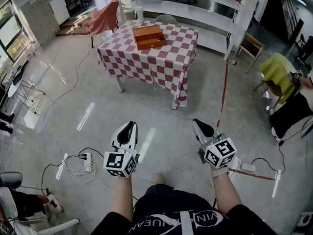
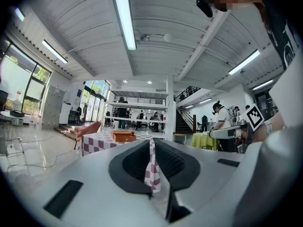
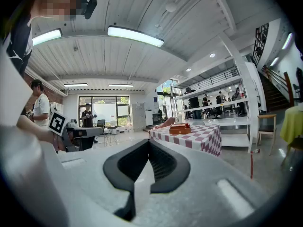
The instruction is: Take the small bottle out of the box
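Note:
A brown wooden box [image 1: 149,36] sits on a table with a red-and-white checked cloth [image 1: 161,65], far ahead of me across the floor. The box also shows small in the left gripper view [image 2: 123,136] and the right gripper view [image 3: 180,128]. I cannot make out the small bottle at this distance. My left gripper [image 1: 128,127] and right gripper [image 1: 199,125] are held side by side at waist height, pointing toward the table and well short of it. Both have their dark pads together with nothing between them: left [image 2: 152,143], right [image 3: 148,143].
A white shelving rack [image 1: 195,4] stands behind the table. Cables and a power strip [image 1: 87,161] lie on the floor at left. A red tape line [image 1: 225,89] runs along the floor at right. A yellow-green covered chair [image 1: 278,72] stands at right, an orange one [image 1: 102,18] beside the table.

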Action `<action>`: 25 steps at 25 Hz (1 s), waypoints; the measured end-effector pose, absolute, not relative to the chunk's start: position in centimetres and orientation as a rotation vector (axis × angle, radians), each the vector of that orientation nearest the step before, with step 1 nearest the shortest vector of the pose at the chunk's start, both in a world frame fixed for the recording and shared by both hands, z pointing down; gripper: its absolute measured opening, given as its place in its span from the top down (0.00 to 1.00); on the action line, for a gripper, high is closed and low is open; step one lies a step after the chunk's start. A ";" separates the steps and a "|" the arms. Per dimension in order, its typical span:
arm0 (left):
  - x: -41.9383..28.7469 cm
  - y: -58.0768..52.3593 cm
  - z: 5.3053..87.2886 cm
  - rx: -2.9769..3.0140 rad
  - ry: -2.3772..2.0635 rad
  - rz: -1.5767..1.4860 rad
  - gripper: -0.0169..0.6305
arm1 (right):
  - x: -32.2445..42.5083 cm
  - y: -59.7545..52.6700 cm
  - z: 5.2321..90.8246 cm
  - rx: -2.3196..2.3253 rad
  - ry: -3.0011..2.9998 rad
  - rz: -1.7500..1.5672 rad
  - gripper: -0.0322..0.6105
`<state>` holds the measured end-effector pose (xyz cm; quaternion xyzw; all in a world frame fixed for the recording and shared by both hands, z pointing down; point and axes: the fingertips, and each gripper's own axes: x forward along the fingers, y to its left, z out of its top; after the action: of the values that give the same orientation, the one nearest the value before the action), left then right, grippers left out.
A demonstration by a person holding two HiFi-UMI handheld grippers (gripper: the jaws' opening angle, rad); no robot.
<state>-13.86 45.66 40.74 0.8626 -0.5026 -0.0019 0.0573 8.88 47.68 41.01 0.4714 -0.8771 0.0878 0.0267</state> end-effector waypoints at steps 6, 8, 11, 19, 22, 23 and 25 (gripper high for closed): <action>-14.6 41.9 41.3 2.613 -1.499 -0.019 0.92 | 8.0 44.0 41.7 1.483 -2.704 0.274 0.94; -14.8 41.2 41.5 2.614 -1.495 -0.014 0.92 | 7.8 43.3 42.1 1.490 -2.704 0.287 0.94; -15.3 40.7 41.9 2.607 -1.497 -0.006 0.92 | 7.6 42.7 42.5 1.502 -2.699 0.304 0.94; -16.3 38.2 42.6 2.570 -1.511 -0.009 0.92 | 6.6 40.2 42.3 1.472 -2.726 0.297 0.94; -16.2 36.5 42.3 2.566 -1.498 -0.032 0.92 | 6.6 38.3 42.2 1.483 -2.745 0.311 0.94; -16.2 35.8 42.3 2.567 -1.491 -0.041 0.92 | 6.6 37.4 42.2 1.487 -2.749 0.314 0.94; -16.0 34.3 42.1 2.576 -1.482 -0.047 0.92 | 6.6 35.5 42.2 1.485 -2.755 0.310 0.94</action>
<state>-15.99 34.25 42.06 0.8636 -0.4968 -0.0159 0.0848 6.56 35.53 42.17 0.4722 -0.8760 0.0986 -0.0020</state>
